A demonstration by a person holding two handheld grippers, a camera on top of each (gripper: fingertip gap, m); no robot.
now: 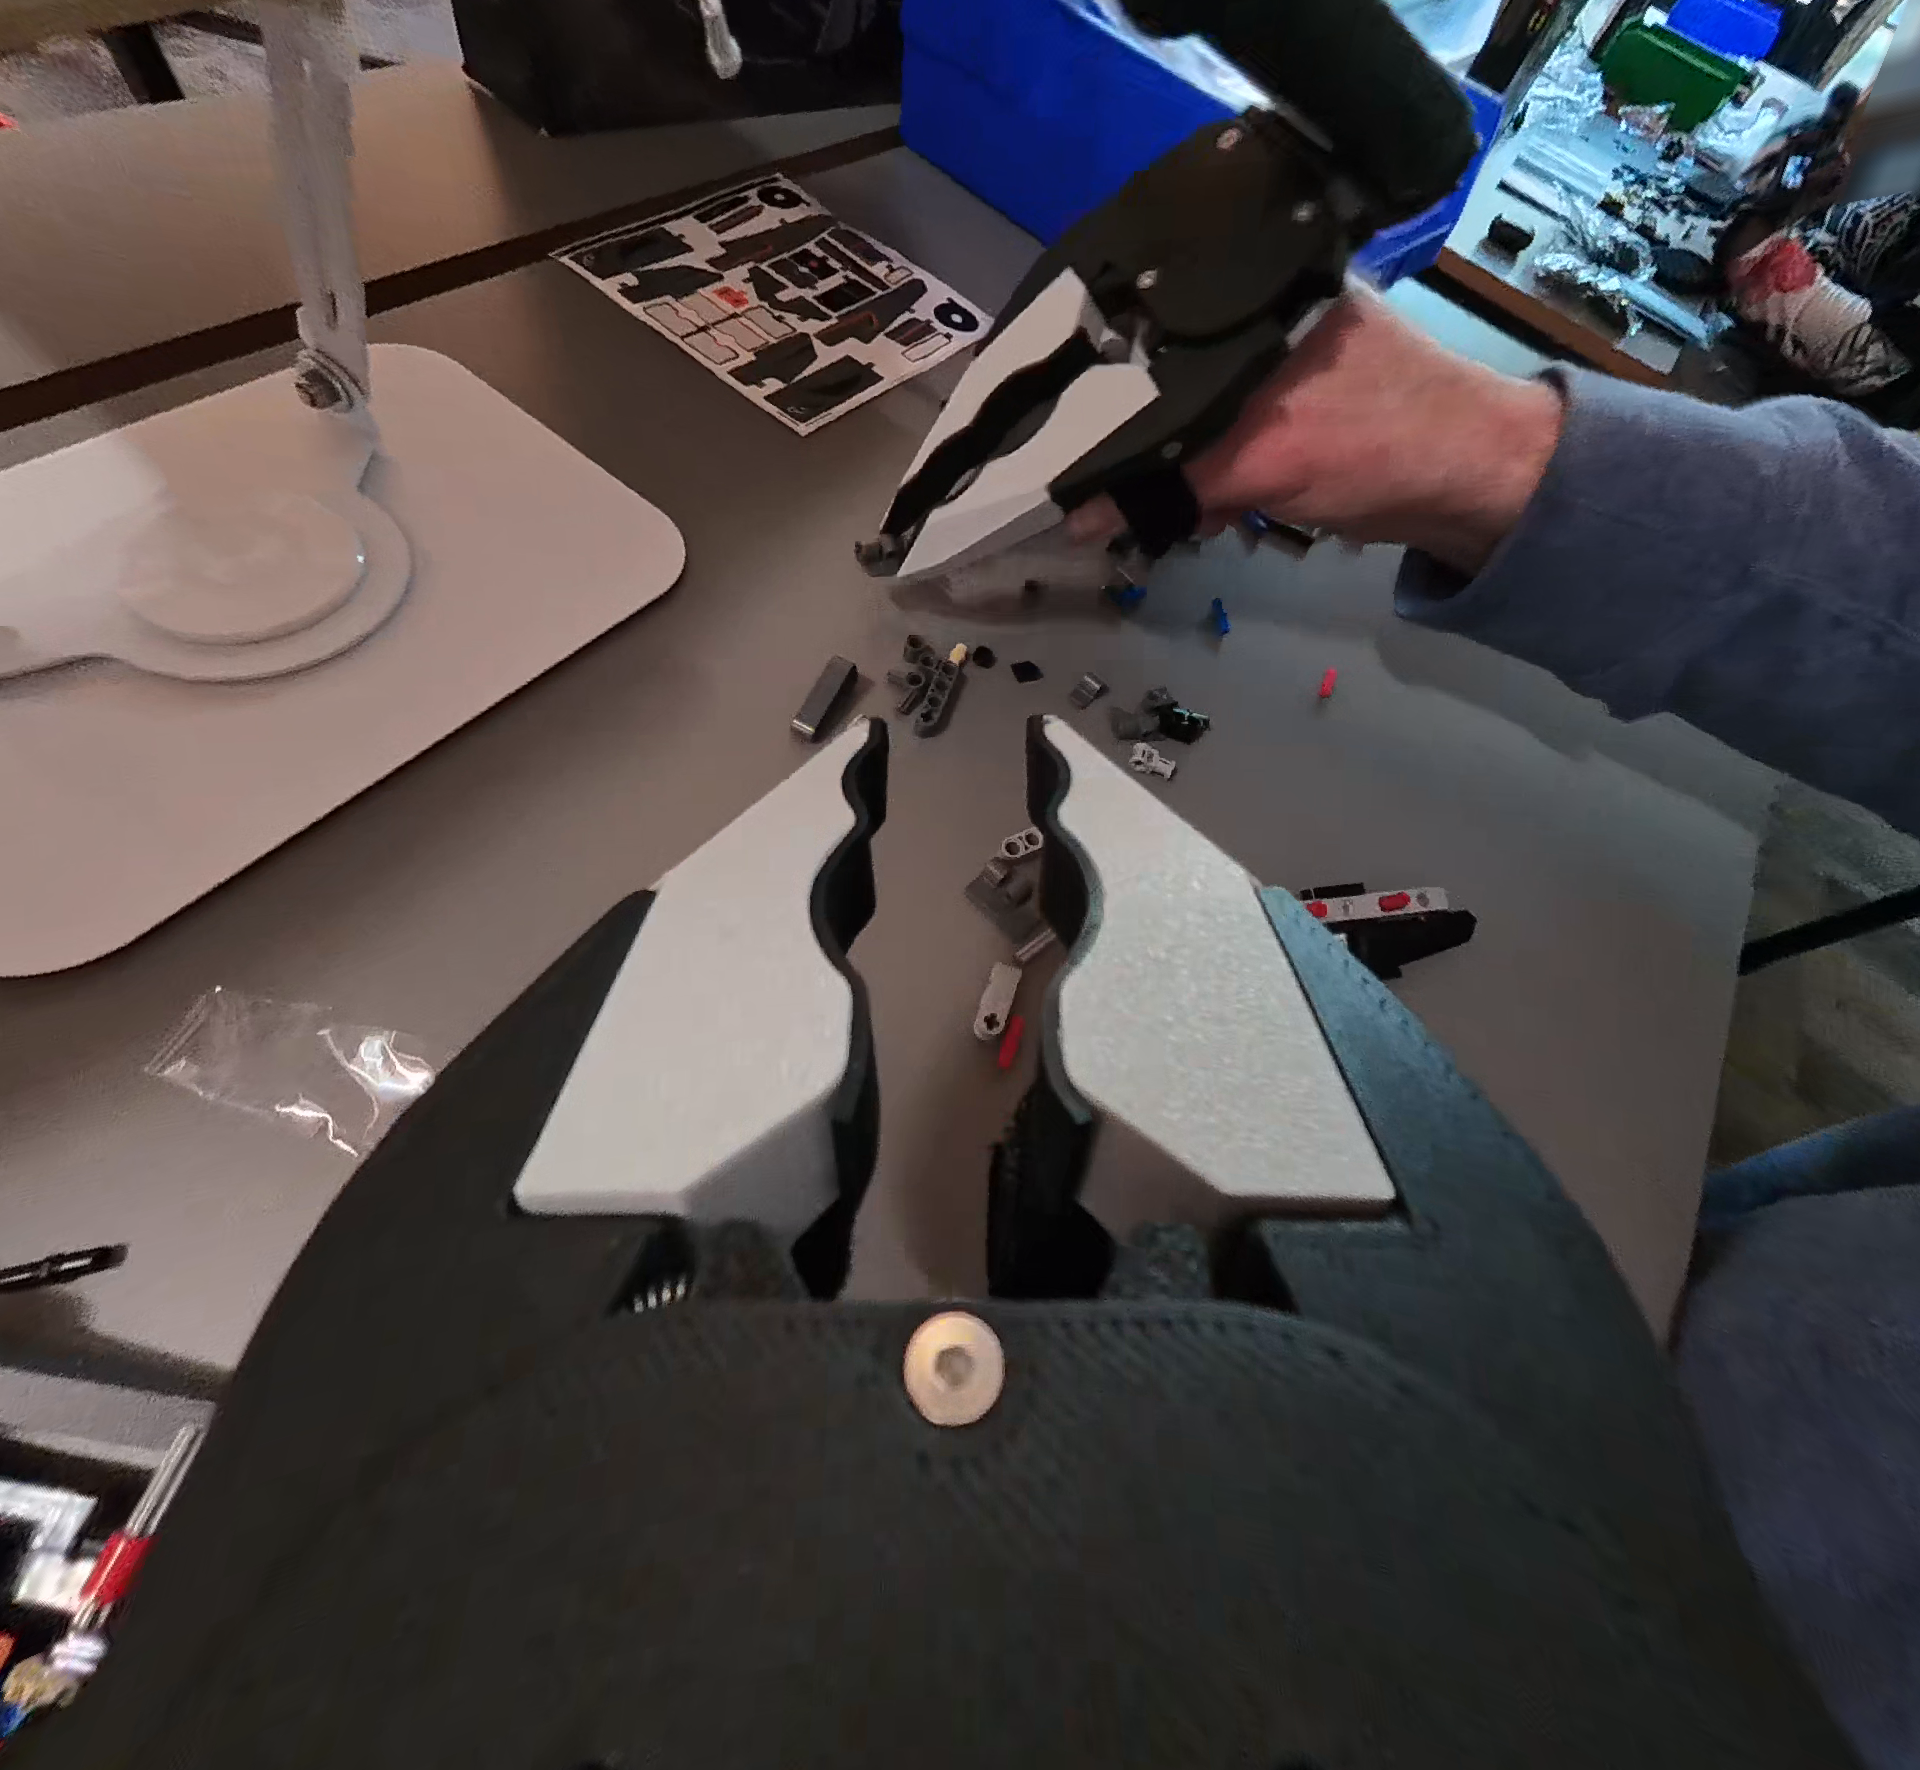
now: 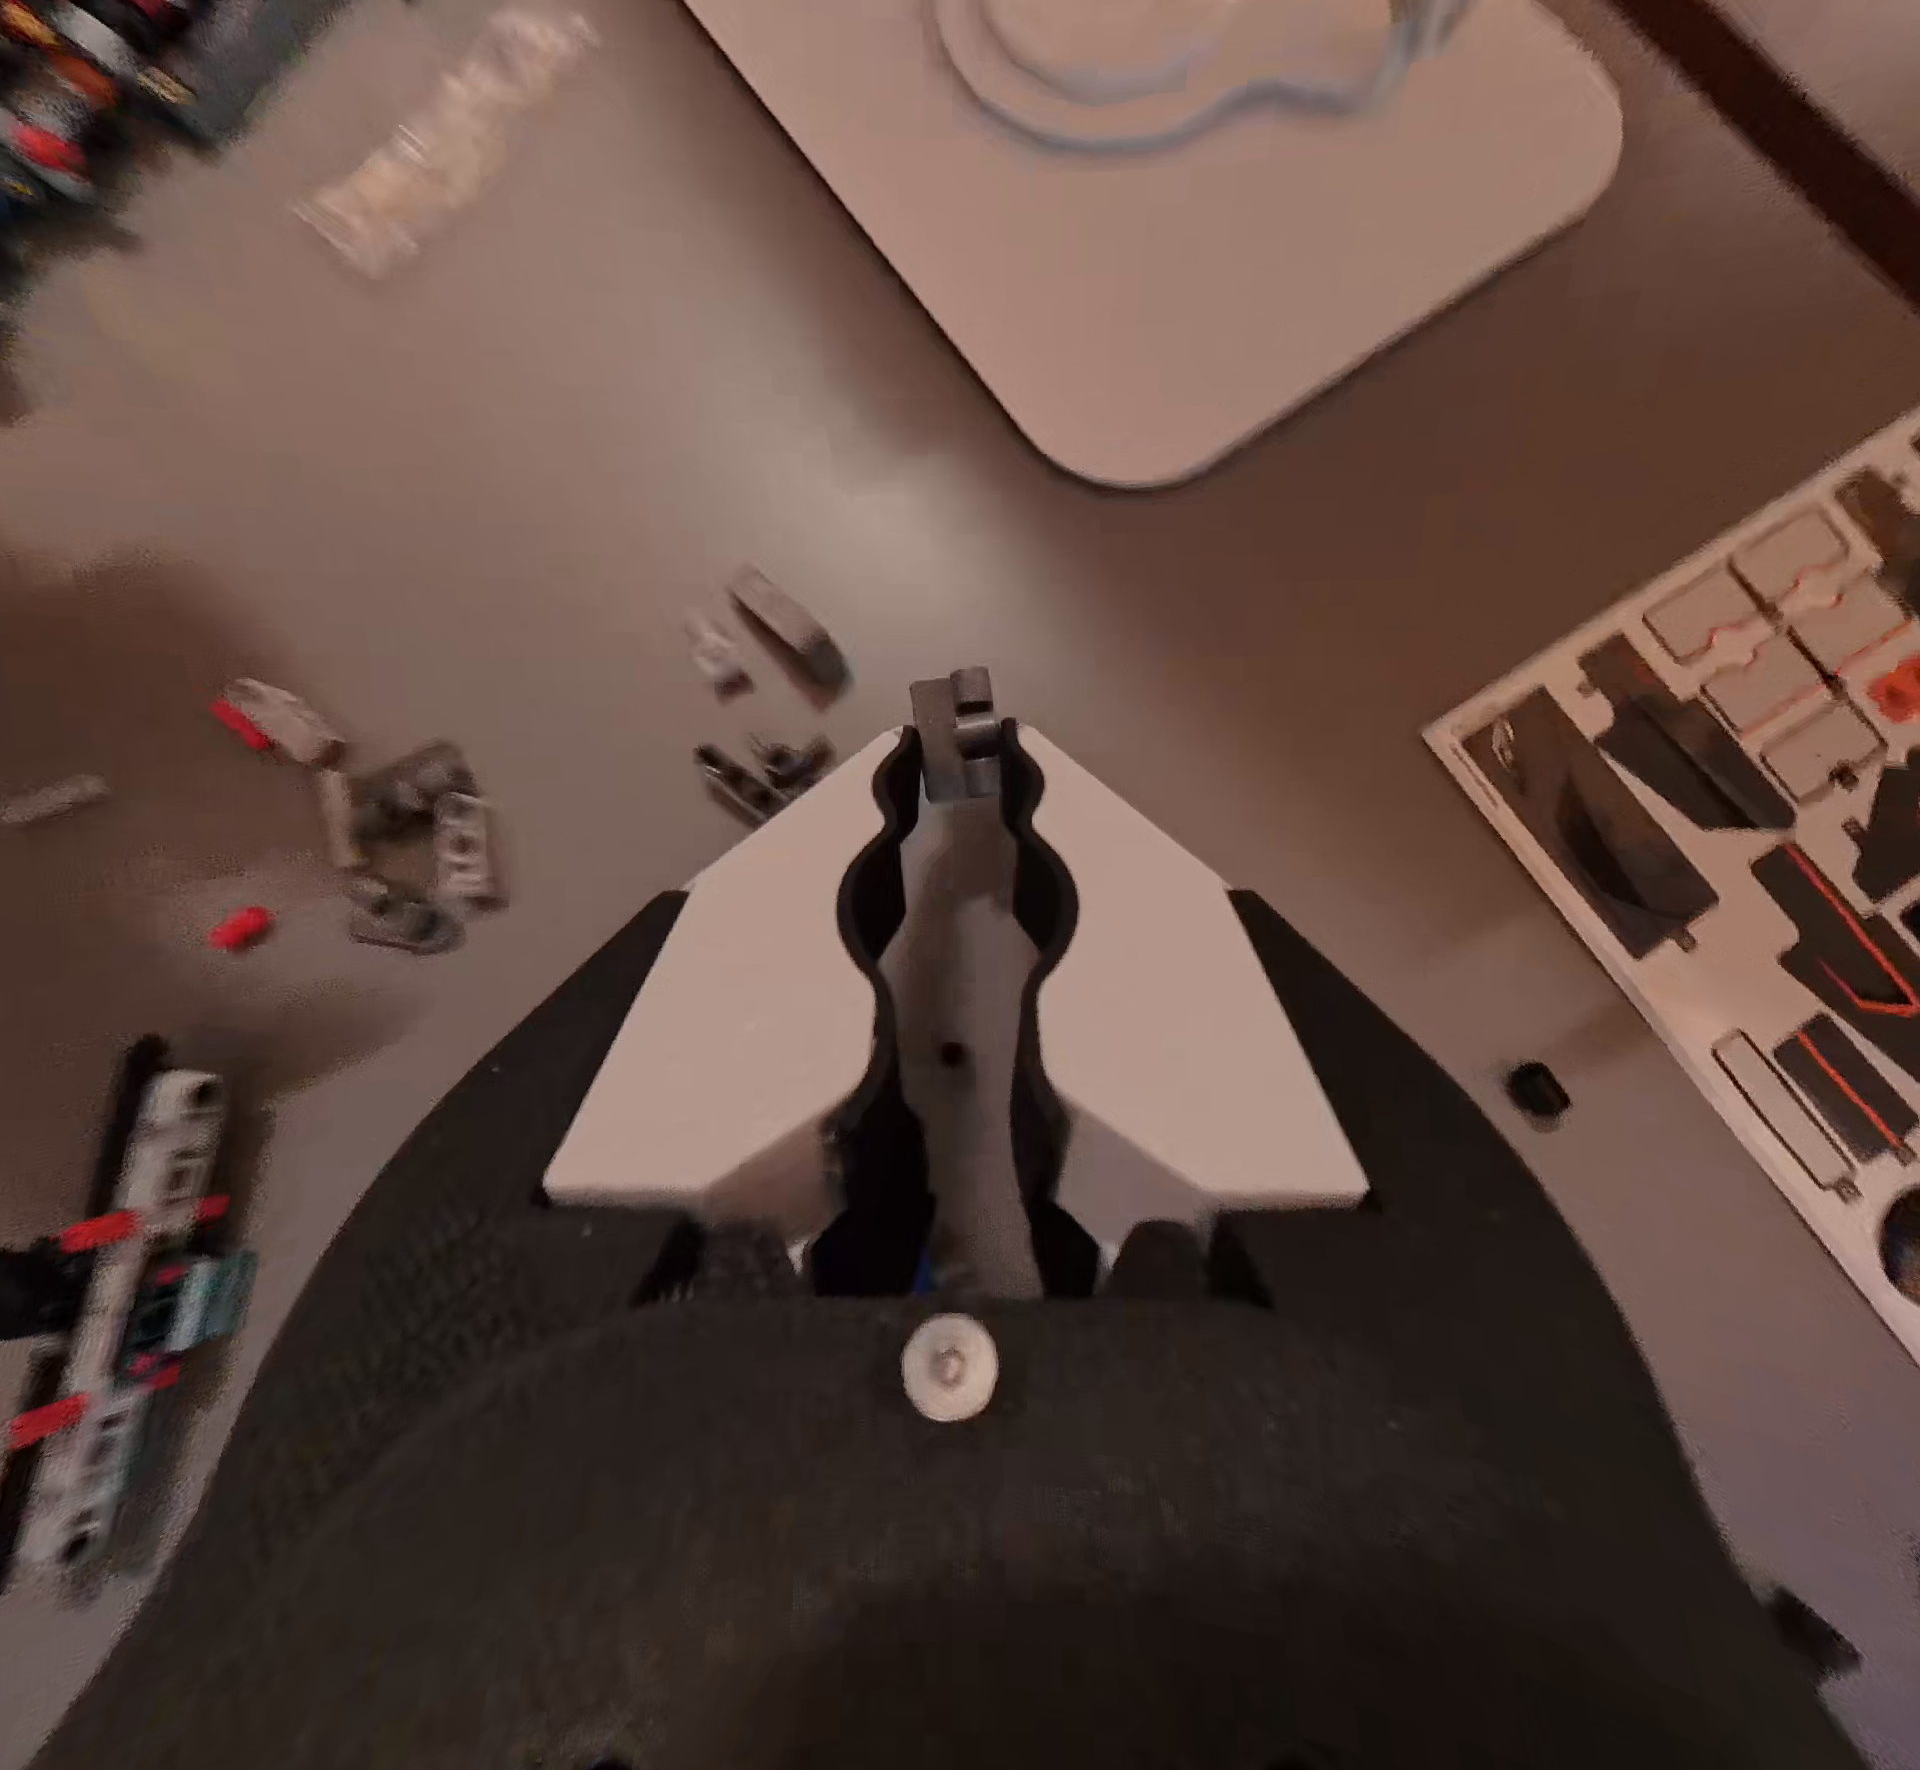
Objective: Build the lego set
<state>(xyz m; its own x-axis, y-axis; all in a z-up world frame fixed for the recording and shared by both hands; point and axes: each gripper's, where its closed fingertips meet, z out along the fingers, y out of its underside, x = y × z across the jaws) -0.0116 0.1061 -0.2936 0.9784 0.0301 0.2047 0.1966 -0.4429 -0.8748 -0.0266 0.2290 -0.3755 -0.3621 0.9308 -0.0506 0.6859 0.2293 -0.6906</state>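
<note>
My right gripper (image 2: 958, 733) is shut on a small dark grey lego piece (image 2: 956, 728) that sticks out past its tips. In the left wrist view the right gripper (image 1: 888, 548) hovers just above the table with that piece (image 1: 873, 557) at its tips. My left gripper (image 1: 956, 728) is open and empty above the grey table (image 1: 623, 889). Loose small grey, black, red and blue lego parts (image 1: 935, 686) lie beyond and between its fingers. A partly built black and grey assembly with red pins (image 1: 1387, 915) lies to its right, also in the right wrist view (image 2: 114, 1284).
A white stand base (image 1: 312, 598) covers the table's left. A sticker sheet (image 1: 774, 297) lies at the back, with a blue bin (image 1: 1039, 79) behind it. A clear plastic bag (image 1: 296, 1066) lies at the left. More lego parts (image 1: 62, 1554) sit at the lower left corner. The left gripper's tips are roughly 15 cm from the right gripper's.
</note>
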